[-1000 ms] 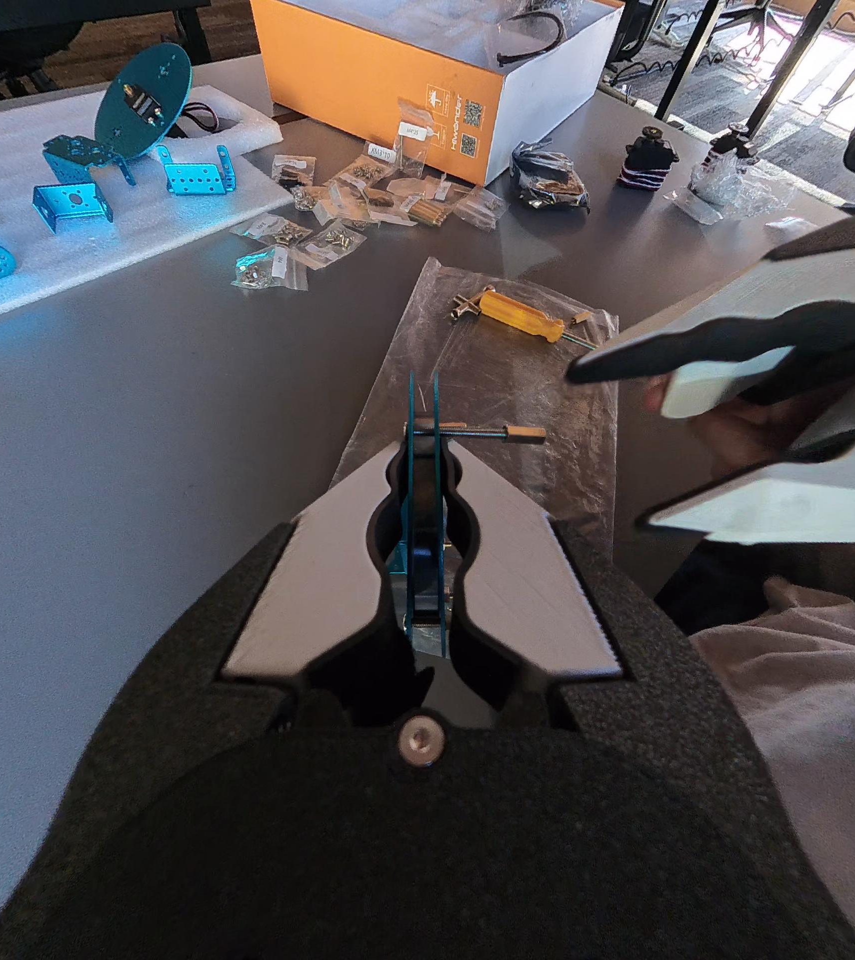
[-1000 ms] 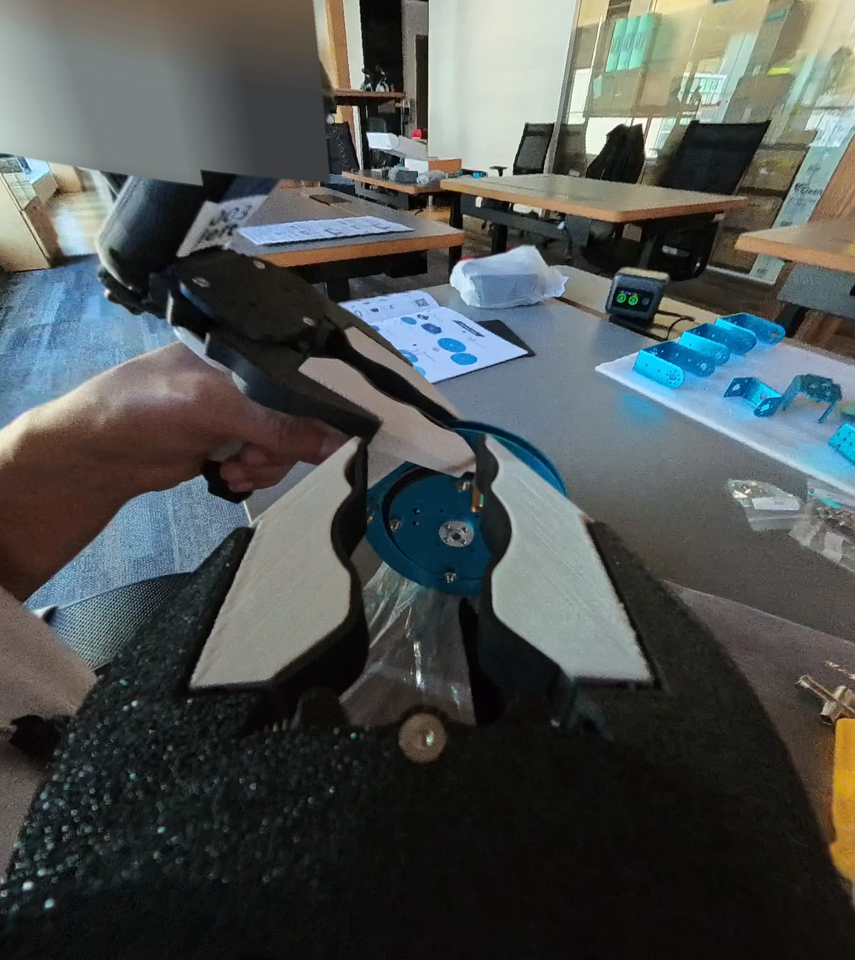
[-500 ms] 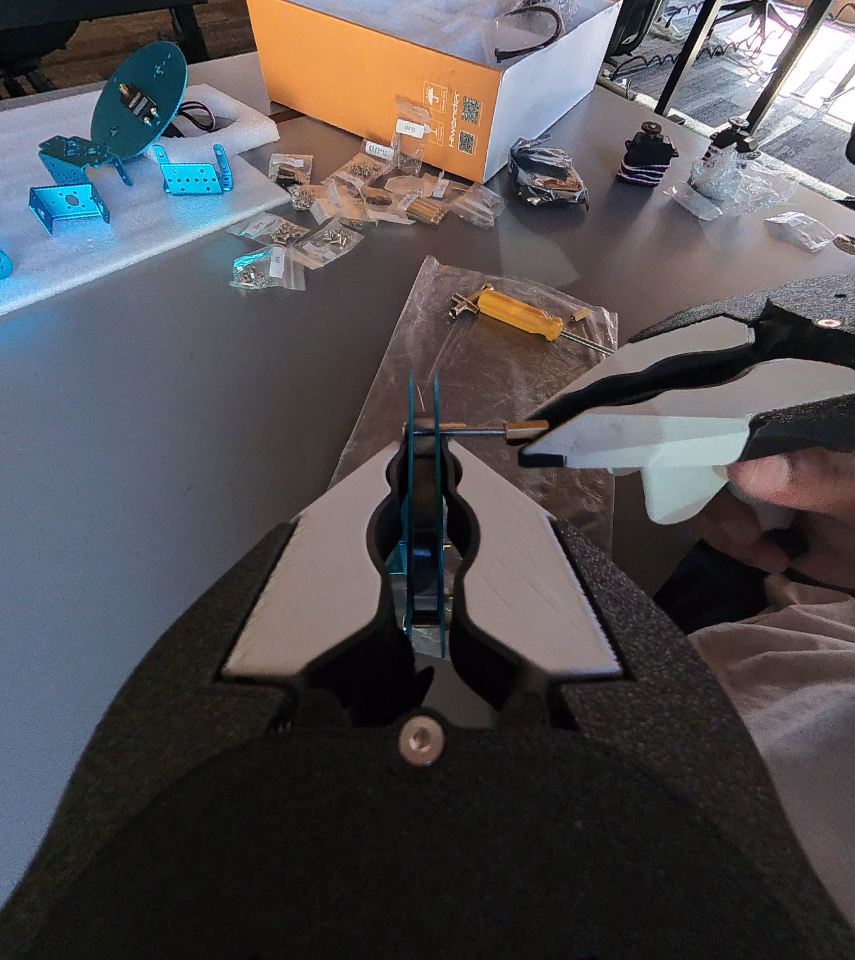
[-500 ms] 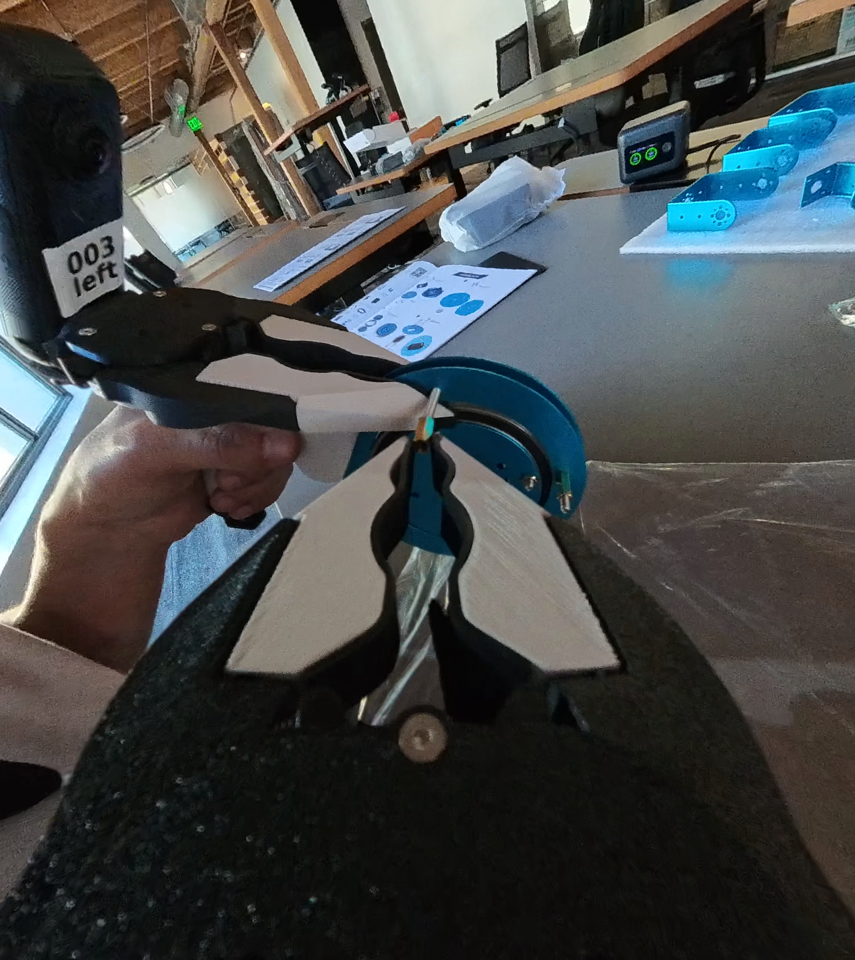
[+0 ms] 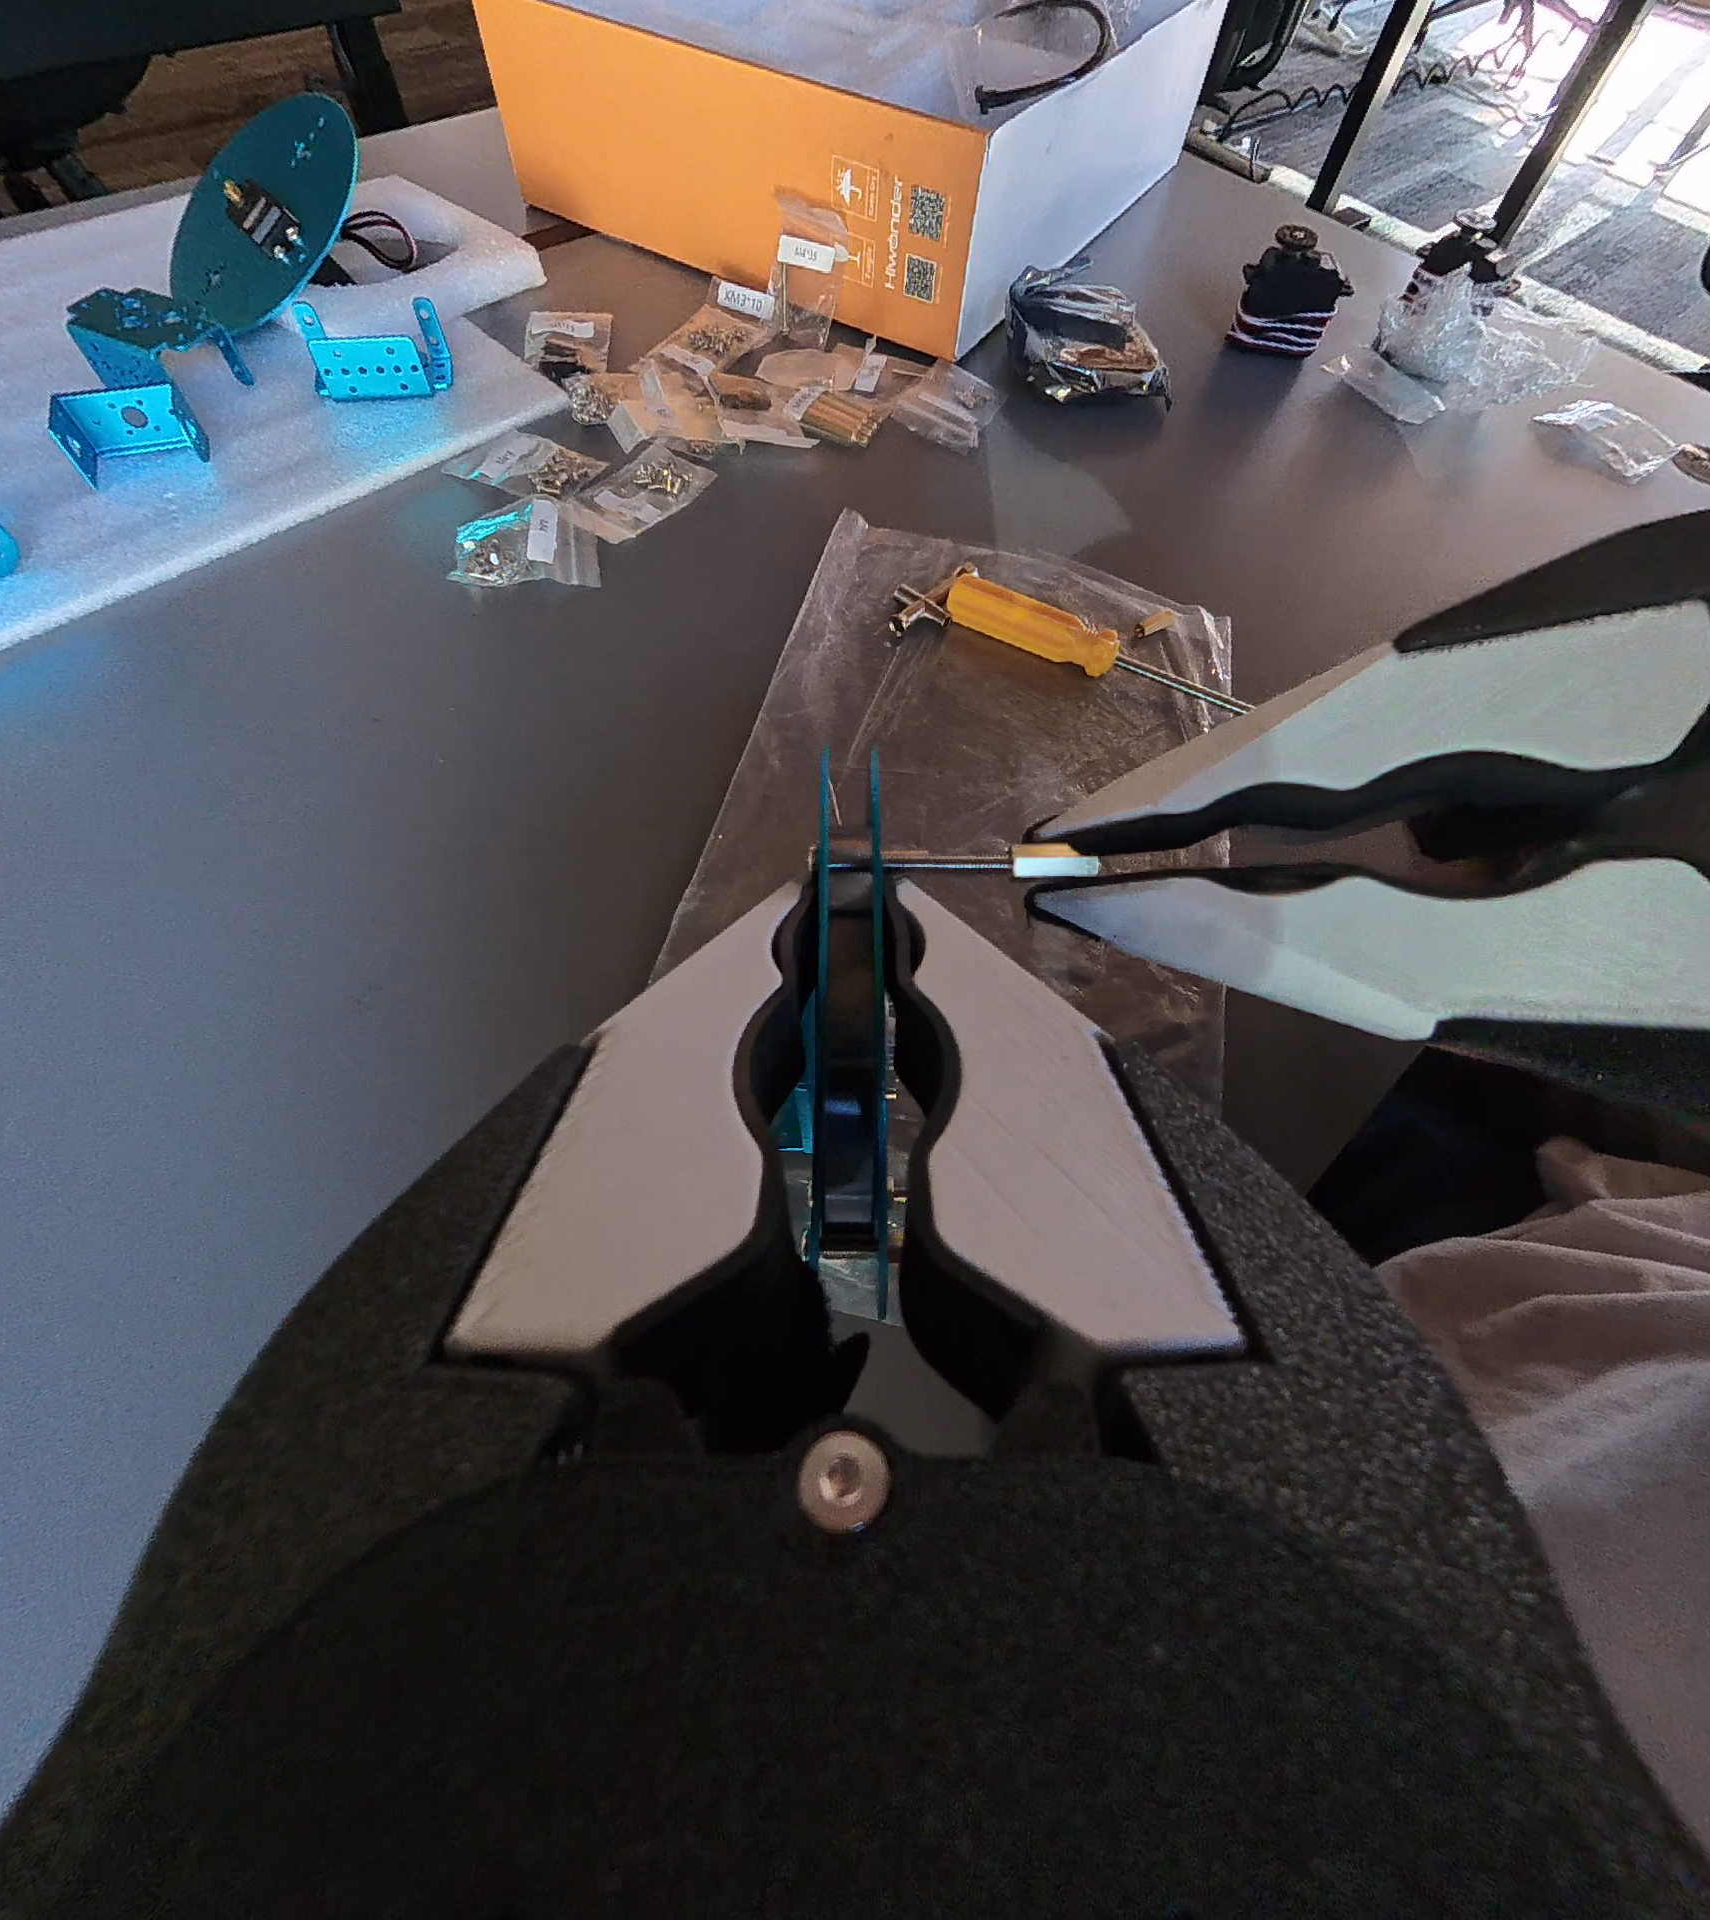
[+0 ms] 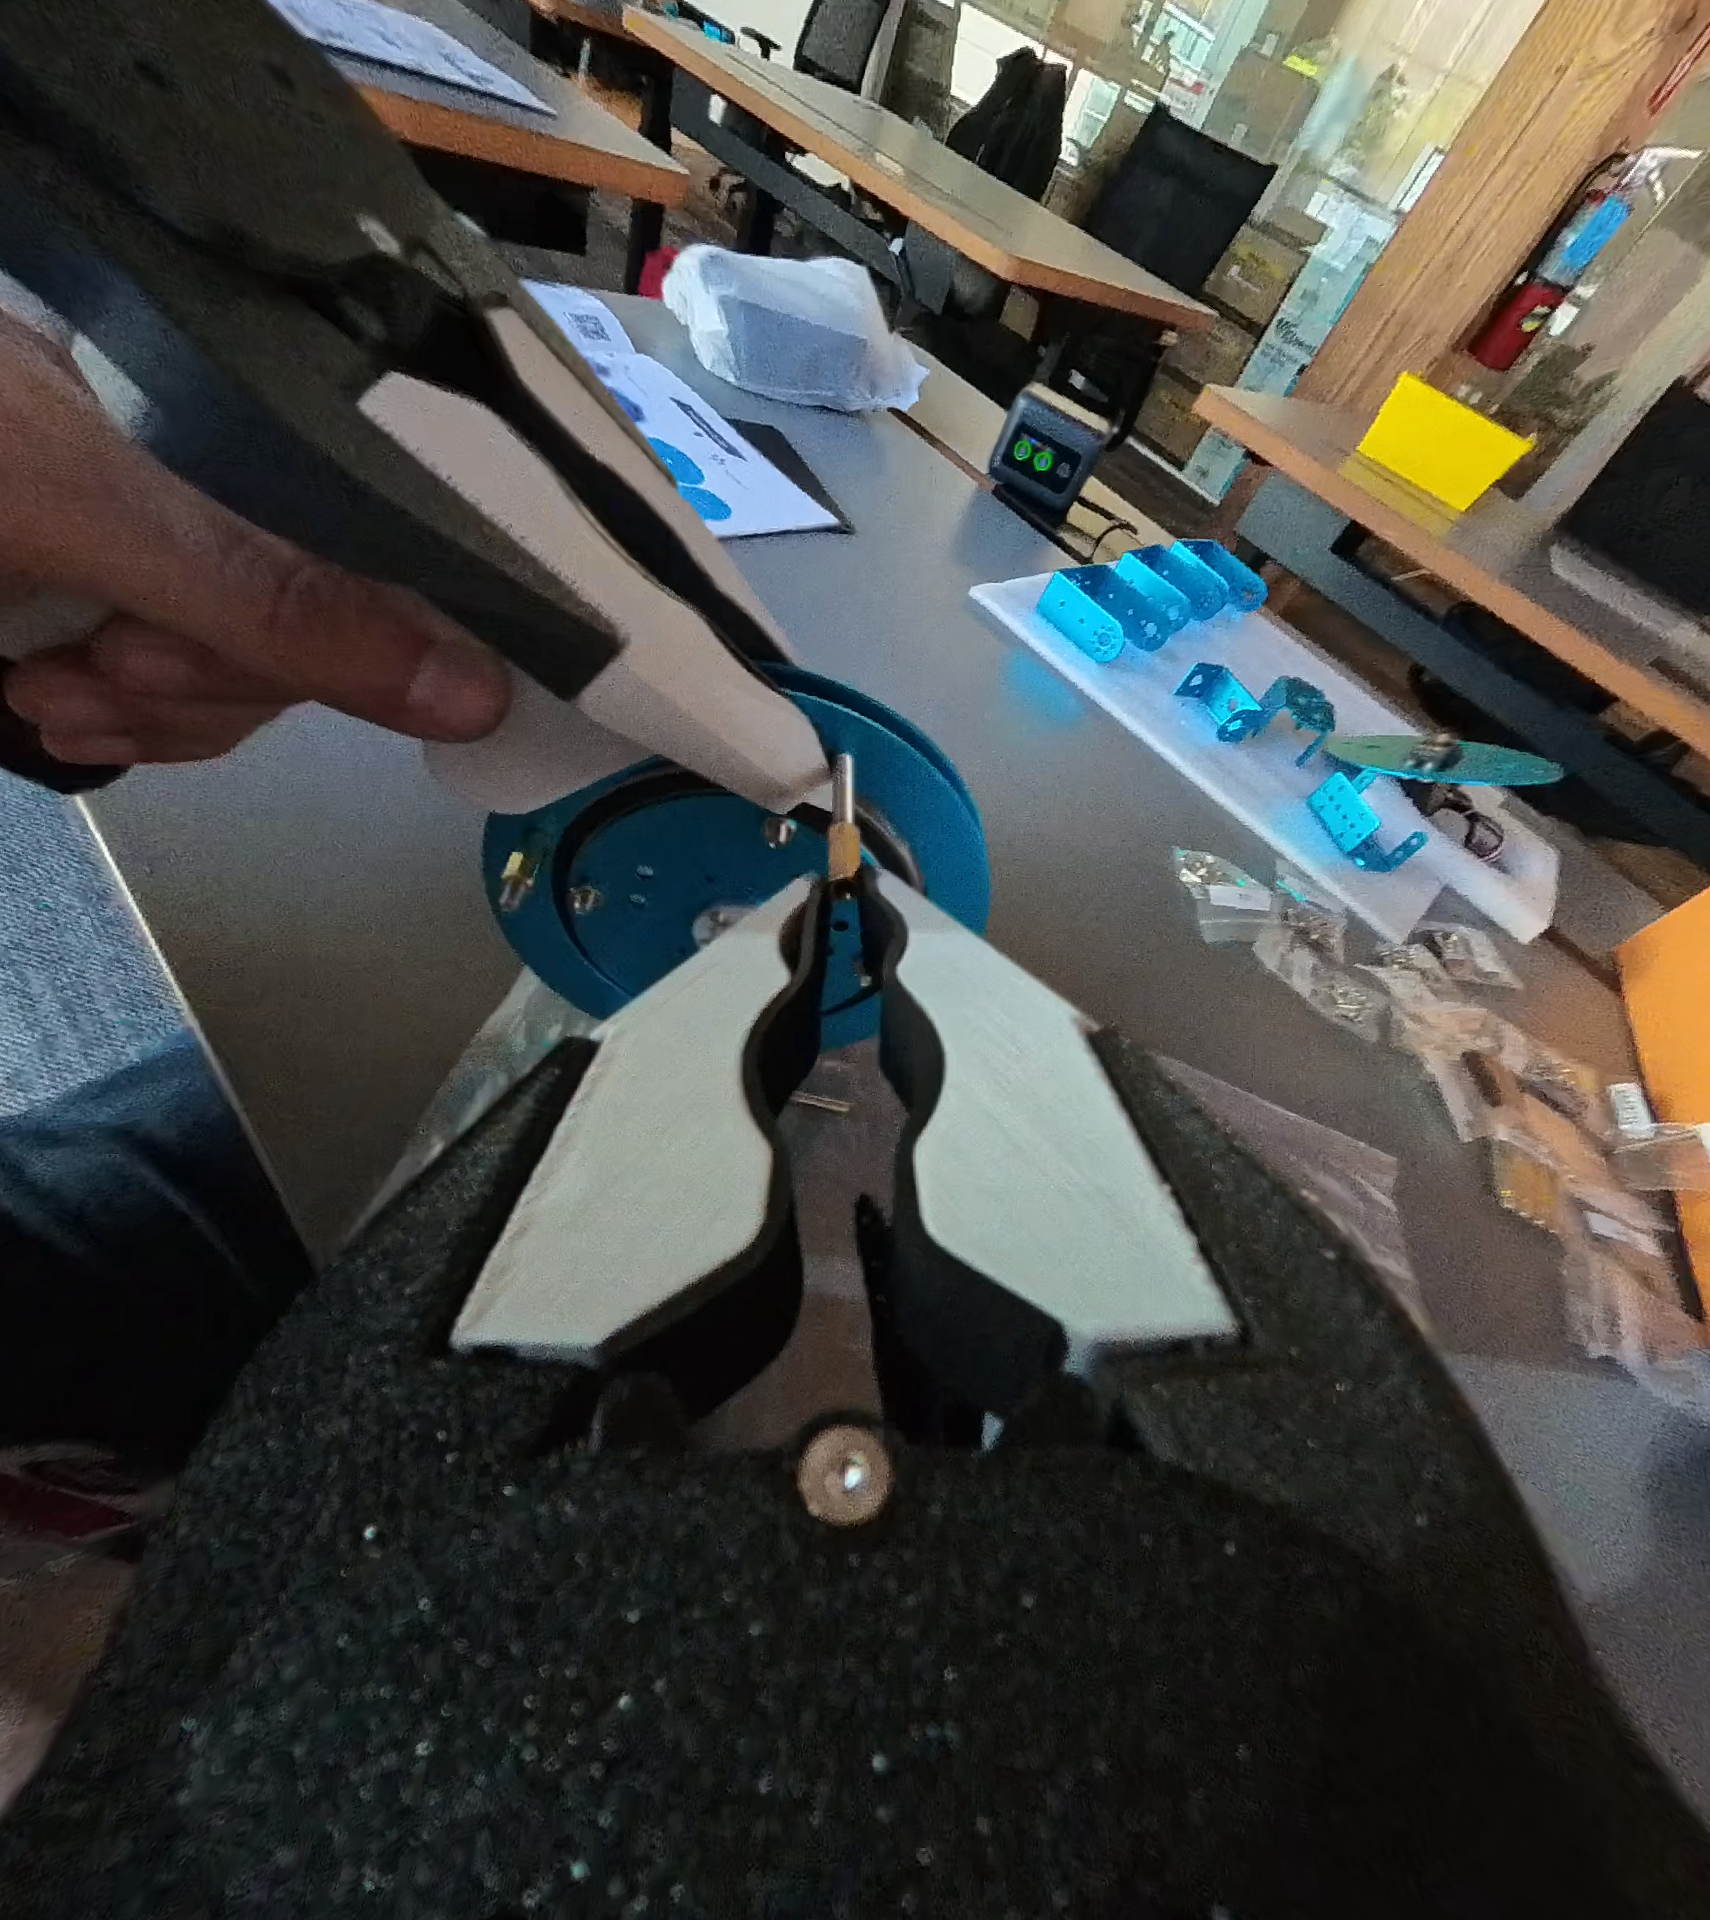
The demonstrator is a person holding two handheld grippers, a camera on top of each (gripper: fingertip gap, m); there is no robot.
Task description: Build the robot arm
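I have the blue disc assembly (image 5: 849, 1039) clamped edge-on in my left gripper (image 5: 851, 904), its two thin plates standing upright between the fingers, above a clear plastic sheet (image 5: 986, 727) spread on the grey surface (image 5: 311, 883). Held this way, the threaded rod (image 5: 944, 862) that passes through the plates sticks out sideways toward my other hand. At the rod's end sits a small brass standoff (image 5: 1057, 863), and my right gripper (image 5: 1033, 868) is narrowed onto it, tips pinching the standoff from either side. In the right wrist view the same standoff (image 6: 843, 844) shows just at the fingertips, with the disc's flat face behind it. I judge the left grip is there to steady the plates while the right one works the standoff.

Farther out on the sheet lies a yellow-handled screwdriver (image 5: 1027, 629). Beyond it are small bags of screws (image 5: 622, 457), an orange and white box (image 5: 778, 135), and blue metal brackets (image 5: 129, 421) laid out on white foam (image 5: 20, 582) to the left.
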